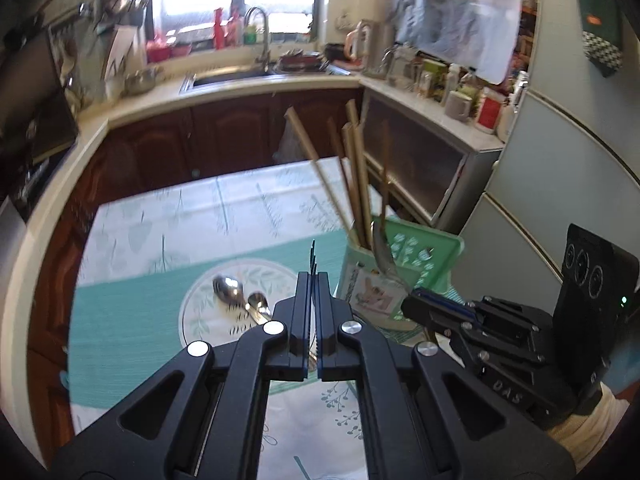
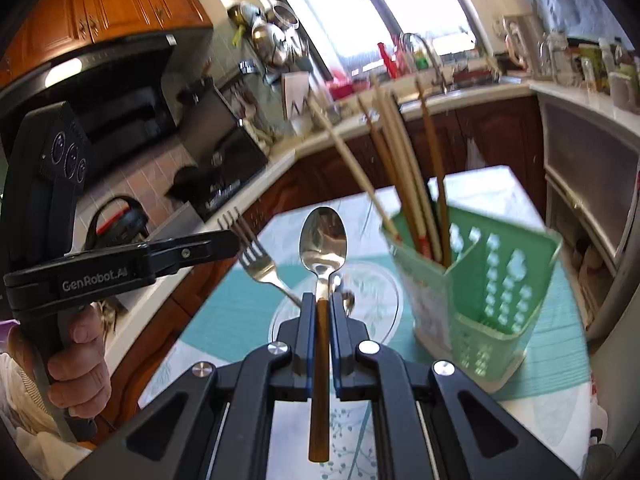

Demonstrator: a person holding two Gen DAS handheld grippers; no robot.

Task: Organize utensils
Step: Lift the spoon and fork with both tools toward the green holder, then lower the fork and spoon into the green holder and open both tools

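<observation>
My left gripper [image 1: 311,280] is shut on a fork [image 1: 313,254], seen edge-on; the fork's tines also show in the right wrist view [image 2: 250,248]. My right gripper [image 2: 323,300] is shut on a wooden-handled spoon [image 2: 323,240], held above the table beside the green utensil holder [image 2: 500,280]. In the left wrist view the right gripper [image 1: 416,300] holds that spoon [image 1: 384,256] at the holder's [image 1: 420,256] front. Several chopsticks [image 1: 352,176] stand in the holder. Two spoons [image 1: 240,296] lie on a round plate [image 1: 200,312].
The table has a pale patterned cloth [image 1: 180,216] and a teal placemat [image 1: 132,320]. Kitchen counters with a sink [image 1: 232,74] curve around behind. A fridge [image 1: 560,152] stands at the right, a stove and hood [image 2: 120,92] at the left.
</observation>
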